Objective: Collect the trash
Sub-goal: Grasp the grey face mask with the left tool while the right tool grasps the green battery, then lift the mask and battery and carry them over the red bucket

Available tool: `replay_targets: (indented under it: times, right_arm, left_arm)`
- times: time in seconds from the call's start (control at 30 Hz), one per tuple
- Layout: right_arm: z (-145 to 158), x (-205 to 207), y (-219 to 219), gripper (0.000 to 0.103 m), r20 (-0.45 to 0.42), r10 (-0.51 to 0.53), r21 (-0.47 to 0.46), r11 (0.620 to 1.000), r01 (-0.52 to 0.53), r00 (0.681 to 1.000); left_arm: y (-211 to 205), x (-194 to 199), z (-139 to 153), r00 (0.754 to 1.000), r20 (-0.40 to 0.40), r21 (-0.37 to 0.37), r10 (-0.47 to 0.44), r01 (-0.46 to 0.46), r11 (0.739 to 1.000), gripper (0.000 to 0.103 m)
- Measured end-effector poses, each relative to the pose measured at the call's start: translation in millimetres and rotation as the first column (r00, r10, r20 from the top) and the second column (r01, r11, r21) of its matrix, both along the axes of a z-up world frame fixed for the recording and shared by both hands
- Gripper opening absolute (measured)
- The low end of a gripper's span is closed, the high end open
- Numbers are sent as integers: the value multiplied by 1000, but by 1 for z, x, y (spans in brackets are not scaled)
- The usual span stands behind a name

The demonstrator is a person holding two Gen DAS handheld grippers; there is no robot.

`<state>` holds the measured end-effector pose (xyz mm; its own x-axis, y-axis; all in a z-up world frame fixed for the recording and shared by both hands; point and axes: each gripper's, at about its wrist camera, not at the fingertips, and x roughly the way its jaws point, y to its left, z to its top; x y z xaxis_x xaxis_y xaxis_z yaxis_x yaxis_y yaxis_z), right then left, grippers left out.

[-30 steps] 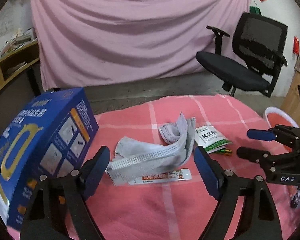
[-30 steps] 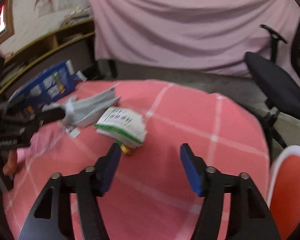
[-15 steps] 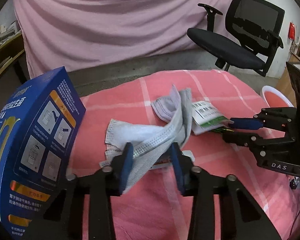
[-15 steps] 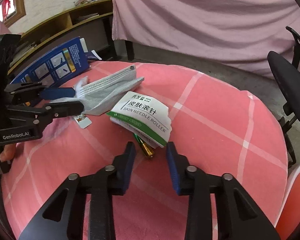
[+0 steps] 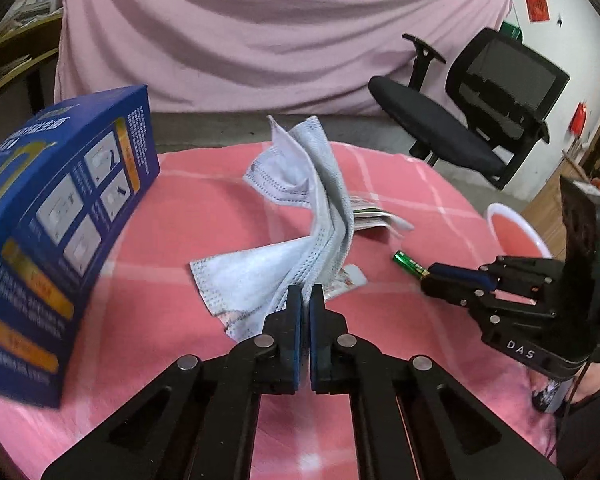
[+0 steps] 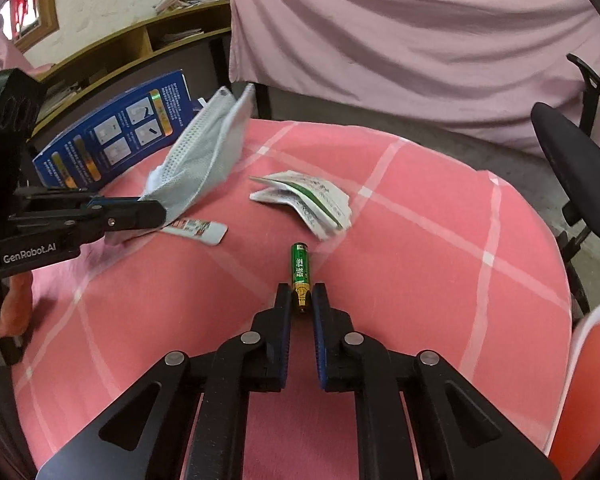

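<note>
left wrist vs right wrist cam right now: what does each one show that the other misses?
Left wrist only: the whole black office chair and the left gripper shut on the grey face mask seen head-on.

Right wrist only: the right gripper shut on the gold end of the green battery, the wooden shelf on the wall, and the torn white-green packet unobstructed.

Both: the mask, battery, blue box, small sachet, pink checked cloth, pink curtain.
</note>
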<state>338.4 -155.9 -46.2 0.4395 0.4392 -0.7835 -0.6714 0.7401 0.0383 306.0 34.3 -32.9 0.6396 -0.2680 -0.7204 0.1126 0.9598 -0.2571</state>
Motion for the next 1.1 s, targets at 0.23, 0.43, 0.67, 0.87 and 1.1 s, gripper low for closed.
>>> replay_targets:
  times: [0.23,0.43,0.67,0.87,1.1]
  right_arm:
    - [4,-14,-9,8,3,-18,27,999,18,1000]
    - [-2,-10,-2,9,-40,-1,25,1000,2,999]
    - [-7,0,-3,12,-84,-17,50,999,21,996]
    - [-5,-4,-8,8,-65,-26,49,998,29,998]
    - [16,-23,-22,8,95,-64,100,993,55,993]
  left_arm:
    - [-8,-25,8,998,56,-35,25,-23,999,1]
    - [-16,-13,-5,999,-35,-46,-1,-1,999,1]
    - [-15,-12,-3,999,-51,-62,0,-3,998,1]
    - [-20,-17,2,1000,-17,-36,18,-19,999,1]
    - [-33,-46,18,986,145,-10,84,-83,996,1]
